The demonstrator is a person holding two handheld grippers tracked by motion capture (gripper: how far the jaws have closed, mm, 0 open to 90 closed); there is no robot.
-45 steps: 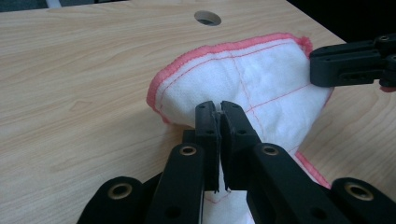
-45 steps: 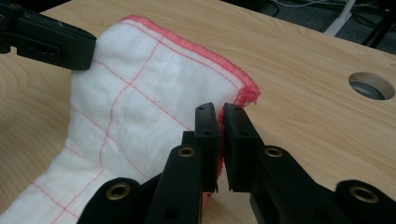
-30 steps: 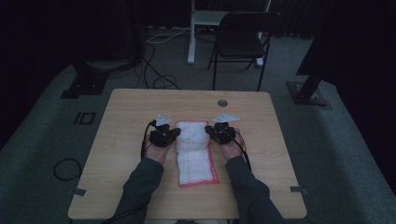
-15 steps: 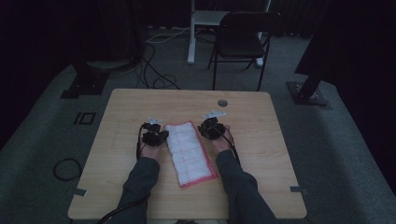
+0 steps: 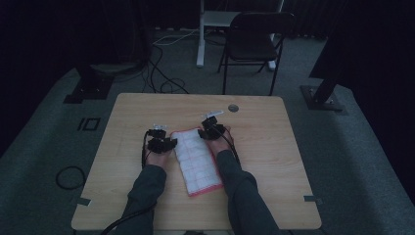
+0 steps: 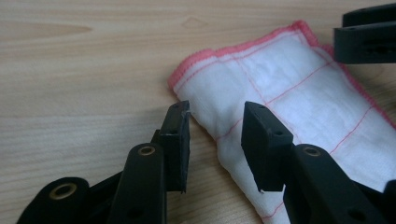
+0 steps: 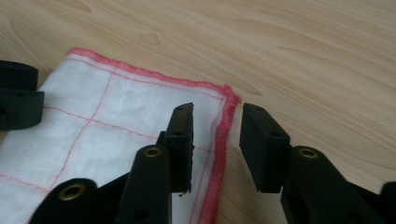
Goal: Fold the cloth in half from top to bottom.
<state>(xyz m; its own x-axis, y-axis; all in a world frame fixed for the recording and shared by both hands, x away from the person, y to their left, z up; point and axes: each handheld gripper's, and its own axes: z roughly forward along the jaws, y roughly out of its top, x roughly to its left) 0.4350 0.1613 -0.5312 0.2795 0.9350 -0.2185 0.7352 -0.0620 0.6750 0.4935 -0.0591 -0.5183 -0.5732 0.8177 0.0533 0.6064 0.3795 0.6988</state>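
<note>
A white cloth (image 5: 198, 161) with a red hem and thin red grid lines lies folded into a long strip on the wooden table (image 5: 274, 147), slightly slanted. My left gripper (image 5: 162, 143) rests at the strip's far left corner, open, its jaws straddling the cloth (image 6: 280, 98) edge just above the wood. My right gripper (image 5: 213, 129) stands open at the far right corner, with the red hem of the cloth (image 7: 116, 107) running between its jaws. The right gripper's black jaw tip (image 6: 366, 39) shows across the cloth in the left gripper view.
A small round grommet (image 5: 233, 107) sits near the table's far edge. Behind the table stand a black folding chair (image 5: 254, 44) and a white post (image 5: 200, 34); cables (image 5: 161, 78) trail over the grey floor. Dark stand bases (image 5: 88, 88) flank the table.
The bunched cloth has been laid flat into a long strip. Both grippers have shifted left and toward me a little, and stand open at its far corners.
</note>
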